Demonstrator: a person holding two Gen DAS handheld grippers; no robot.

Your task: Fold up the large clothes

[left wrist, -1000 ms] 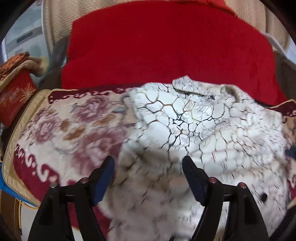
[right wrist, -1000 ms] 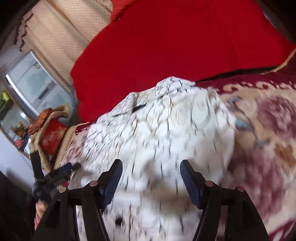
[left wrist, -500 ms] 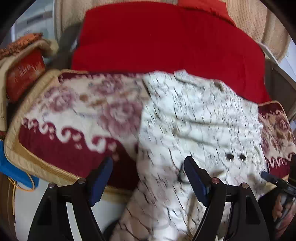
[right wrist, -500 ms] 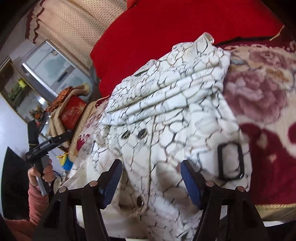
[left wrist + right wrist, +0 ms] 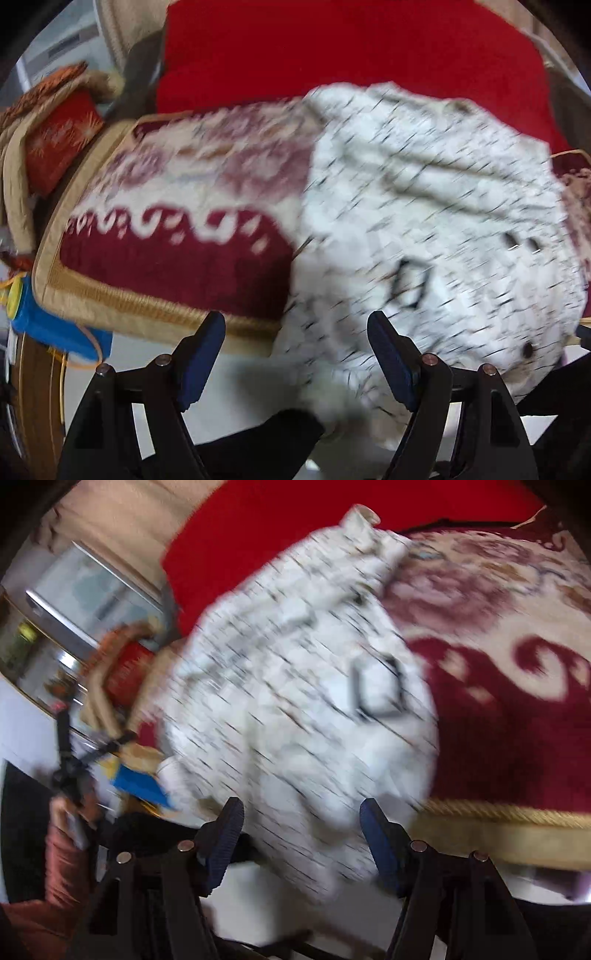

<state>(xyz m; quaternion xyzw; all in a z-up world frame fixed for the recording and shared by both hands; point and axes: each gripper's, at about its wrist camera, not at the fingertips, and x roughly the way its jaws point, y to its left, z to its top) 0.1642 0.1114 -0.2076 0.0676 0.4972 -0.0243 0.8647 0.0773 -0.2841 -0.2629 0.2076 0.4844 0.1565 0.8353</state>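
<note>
1. Ahead of both tools, motion blur smears the white crackle-print garment (image 5: 424, 229) (image 5: 295, 709), so its folds and fastenings are unreadable.
2. Its lower edge is hidden behind the right gripper (image 5: 301, 843).
3. Left of that tool, the left gripper (image 5: 70, 764) is a blurred streak.

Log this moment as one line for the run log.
task: fold large clothes | left gripper: open, empty | right gripper: open, empty | white crackle-print jacket: bunched on floral cushion, hem over front edge | frames blurred
</note>
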